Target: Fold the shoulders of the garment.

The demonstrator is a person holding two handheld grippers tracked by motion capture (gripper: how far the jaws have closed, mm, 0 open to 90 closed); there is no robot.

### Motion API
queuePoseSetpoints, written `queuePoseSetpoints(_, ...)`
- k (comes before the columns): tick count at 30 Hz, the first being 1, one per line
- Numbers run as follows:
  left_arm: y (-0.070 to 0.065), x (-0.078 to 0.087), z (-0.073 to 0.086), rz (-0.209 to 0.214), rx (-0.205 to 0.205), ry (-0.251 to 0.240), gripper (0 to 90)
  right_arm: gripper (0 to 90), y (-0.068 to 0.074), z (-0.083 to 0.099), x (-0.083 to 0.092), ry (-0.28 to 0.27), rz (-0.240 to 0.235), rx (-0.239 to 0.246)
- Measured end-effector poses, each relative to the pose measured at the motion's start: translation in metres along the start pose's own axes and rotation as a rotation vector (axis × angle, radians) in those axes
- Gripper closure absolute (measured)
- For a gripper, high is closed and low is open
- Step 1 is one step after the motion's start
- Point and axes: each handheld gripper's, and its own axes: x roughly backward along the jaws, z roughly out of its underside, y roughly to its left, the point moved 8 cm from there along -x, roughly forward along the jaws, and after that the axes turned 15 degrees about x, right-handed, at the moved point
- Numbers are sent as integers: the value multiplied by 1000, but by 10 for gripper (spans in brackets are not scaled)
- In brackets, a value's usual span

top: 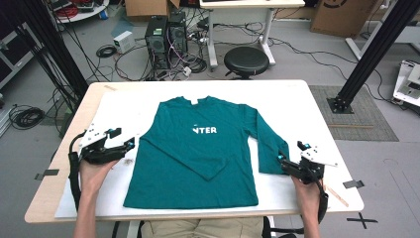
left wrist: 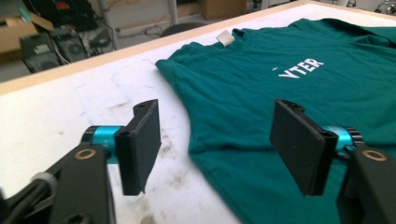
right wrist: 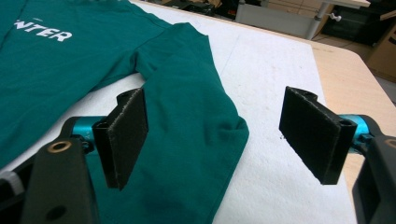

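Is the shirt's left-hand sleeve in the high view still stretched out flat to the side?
No, that sleeve is folded diagonally across the front of the shirt.

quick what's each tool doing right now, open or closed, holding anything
Left tool: open, holding nothing, beside the shirt.
Right tool: open, holding nothing, over the sleeve.

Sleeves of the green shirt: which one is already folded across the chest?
The sleeve on the left gripper's side: it crosses the body diagonally below the lettering. The other sleeve lies straight out towards the right gripper.
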Motion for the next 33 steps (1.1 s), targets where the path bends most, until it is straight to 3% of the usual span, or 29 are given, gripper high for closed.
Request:
queuePoseSetpoints(5, 2, 20, 14, 9, -1, -47, 316, 241, 0, 0, 0, 3, 1, -5)
queuePoseSetpoints(13, 4, 37, 31, -28, 18, -113, 317, 246, 2, 0, -1, 5, -1, 10)
queuePoseSetpoints(19, 23, 35, 46, -119, 96, -82, 320, 245, 1, 0, 0, 0, 0, 11)
queuePoseSetpoints(23, 25, 37, 45, -119, 115, -91, 319, 246, 0, 1, -1, 12, -6, -6)
queuePoseSetpoints(27, 24, 36, 46, -118, 106, -86, 320, 260, 0, 0, -2, 13, -1, 7)
queuePoseSetpoints(29, 23, 37, 45, -117, 100, -95, 320, 281, 0, 0, -3, 16, -15, 1)
queuePoseSetpoints(33, 23, 37, 45, -108, 107, -102, 319, 309, 3, 0, -3, 21, -140, -40)
